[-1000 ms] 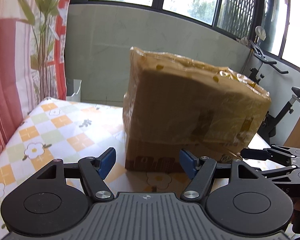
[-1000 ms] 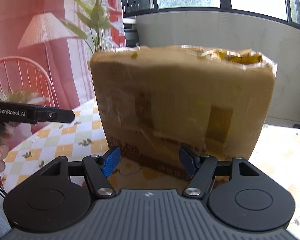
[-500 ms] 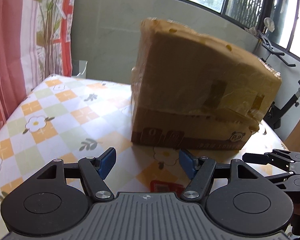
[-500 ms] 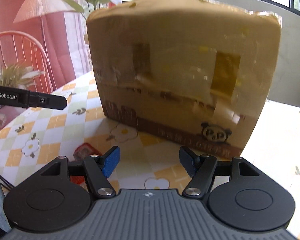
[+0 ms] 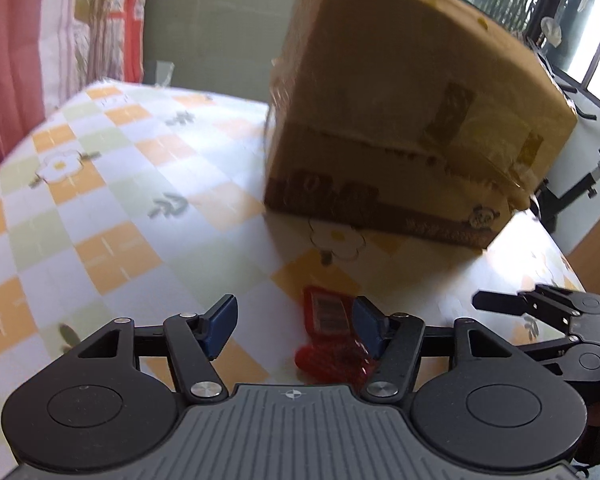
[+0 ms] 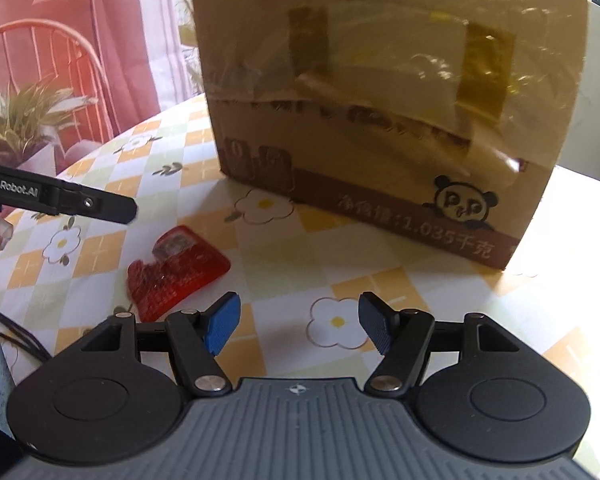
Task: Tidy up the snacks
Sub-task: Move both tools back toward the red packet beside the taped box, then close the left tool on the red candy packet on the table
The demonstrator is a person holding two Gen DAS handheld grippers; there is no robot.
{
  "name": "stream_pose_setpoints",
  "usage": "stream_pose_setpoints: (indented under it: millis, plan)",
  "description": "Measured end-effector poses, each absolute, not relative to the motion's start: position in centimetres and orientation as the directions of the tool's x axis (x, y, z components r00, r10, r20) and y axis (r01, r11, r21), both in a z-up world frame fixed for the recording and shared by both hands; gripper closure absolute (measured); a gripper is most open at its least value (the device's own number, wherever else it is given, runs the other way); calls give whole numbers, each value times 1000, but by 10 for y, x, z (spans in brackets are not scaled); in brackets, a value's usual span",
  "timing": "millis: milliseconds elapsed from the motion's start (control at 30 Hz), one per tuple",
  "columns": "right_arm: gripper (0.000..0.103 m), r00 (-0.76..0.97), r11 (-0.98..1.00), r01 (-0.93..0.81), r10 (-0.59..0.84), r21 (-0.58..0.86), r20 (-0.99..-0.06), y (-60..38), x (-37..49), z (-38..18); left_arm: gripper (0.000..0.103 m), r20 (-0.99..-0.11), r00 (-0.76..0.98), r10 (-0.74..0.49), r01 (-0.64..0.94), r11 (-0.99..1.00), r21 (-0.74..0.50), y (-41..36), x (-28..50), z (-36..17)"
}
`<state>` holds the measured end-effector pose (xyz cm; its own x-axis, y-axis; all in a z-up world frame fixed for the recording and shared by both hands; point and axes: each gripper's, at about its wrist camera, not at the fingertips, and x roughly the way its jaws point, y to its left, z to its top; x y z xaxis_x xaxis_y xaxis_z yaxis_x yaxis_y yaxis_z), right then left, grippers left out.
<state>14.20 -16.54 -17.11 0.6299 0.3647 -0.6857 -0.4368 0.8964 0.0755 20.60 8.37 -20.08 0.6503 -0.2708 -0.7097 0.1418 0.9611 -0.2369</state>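
A taped brown cardboard box (image 5: 412,120) with a panda print stands on the table; it also fills the right wrist view (image 6: 380,92). A red snack packet (image 6: 176,270) lies flat on the tablecloth in front of the box. In the left wrist view the packet (image 5: 330,332) lies just ahead, beside my right fingertip. My left gripper (image 5: 296,326) is open and empty above the cloth. My right gripper (image 6: 300,324) is open and empty, to the right of the packet.
The table has a checked orange, green and white cloth with flowers (image 5: 100,200). A red wire chair (image 6: 44,80) and a plant stand at the left. An exercise bike (image 5: 580,184) stands behind the table at the right.
Both grippers have tilted down and drawn back from the box. The red packet has come into view on the cloth. Both stay open.
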Motion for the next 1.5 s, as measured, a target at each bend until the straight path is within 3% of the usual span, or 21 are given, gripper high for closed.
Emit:
stream_pose_setpoints:
  millis: [367, 500, 1000, 1067, 1200, 1300, 1433, 1500]
  plan:
    - [34, 597, 875, -483, 344, 17, -725, -153, 140, -181, 44, -734, 520, -437, 268, 899, -346, 50, 240, -226]
    - [28, 601, 875, -485, 343, 11, -722, -152, 141, -183, 44, -723, 477, -500, 323, 865, -385, 31, 252, -229]
    - [23, 579, 825, -564, 423, 32, -698, -138, 142, -187, 45, -677, 458, -576, 339, 818, -465, 17, 259, -236]
    - [27, 570, 811, -584, 441, 36, -693, -136, 141, -187, 45, -675, 459, -578, 337, 816, -470, 18, 258, -235]
    - [48, 549, 783, -620, 480, 51, -684, -134, 138, -185, 45, -679, 465, -568, 327, 823, -464, 20, 258, -234]
    - [54, 546, 778, -627, 485, 51, -683, -133, 136, -185, 45, -679, 472, -562, 320, 827, -462, 27, 257, -231]
    - [74, 550, 784, -617, 486, 61, -679, -136, 135, -185, 45, -663, 511, -547, 281, 835, -472, 49, 254, -224]
    - [79, 555, 791, -608, 480, 62, -679, -136, 135, -185, 45, -659, 518, -546, 263, 834, -485, 61, 252, -223]
